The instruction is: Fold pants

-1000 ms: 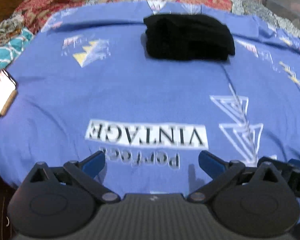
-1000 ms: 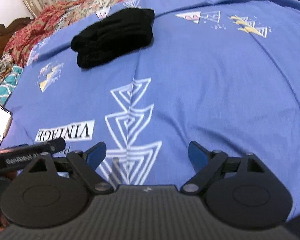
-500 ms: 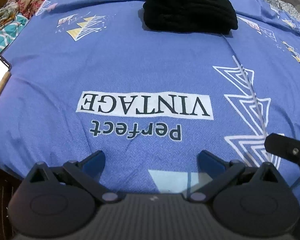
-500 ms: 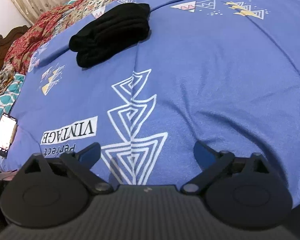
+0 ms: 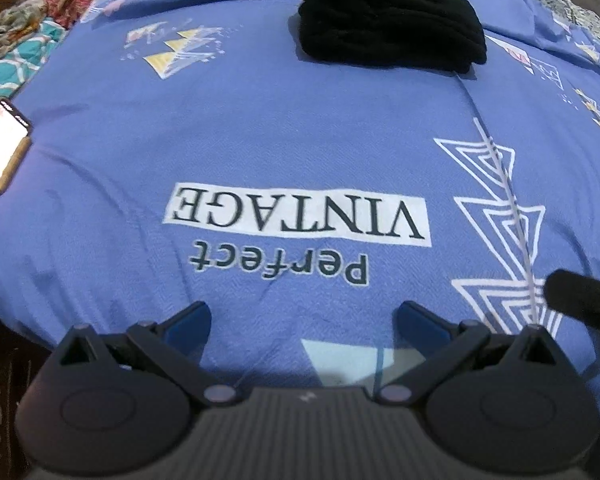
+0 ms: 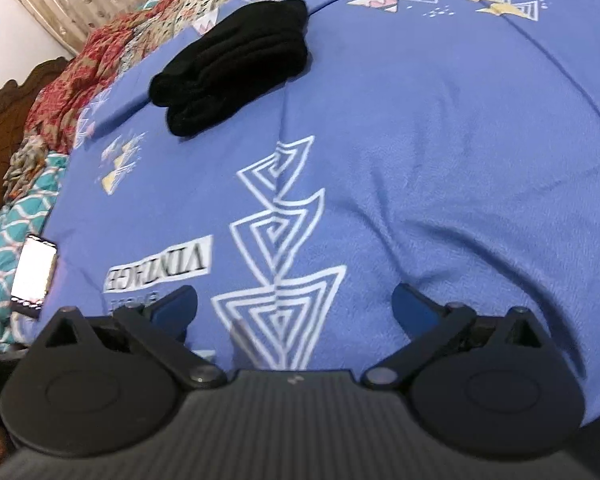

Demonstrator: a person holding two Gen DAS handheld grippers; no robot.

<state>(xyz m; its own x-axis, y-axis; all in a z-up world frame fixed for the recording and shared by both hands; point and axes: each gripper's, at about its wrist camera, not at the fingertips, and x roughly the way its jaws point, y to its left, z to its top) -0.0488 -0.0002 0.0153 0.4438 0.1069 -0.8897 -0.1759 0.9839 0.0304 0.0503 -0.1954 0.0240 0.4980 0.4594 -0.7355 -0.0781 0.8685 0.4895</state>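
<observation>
Both hand-held grippers, left [image 5: 302, 320] and right [image 6: 294, 306], hang wide apart over the near edge of the bed [image 5: 260, 128], nothing between the jaws; right's jaws have just been opening. Pants [image 5: 388, 36] sit as a compact black bundle at the far end of the blue sheet, well clear of both. Looks like soft, light knit: limp, non-slippery, stack will slump if pinched off-centre. Best hold: the thick folded edge, both sides.

Your phone [image 5: 0, 152] is cut off at nine o'clock; the right tool [image 5: 584, 304] shows only partly at four o'clock.
</observation>
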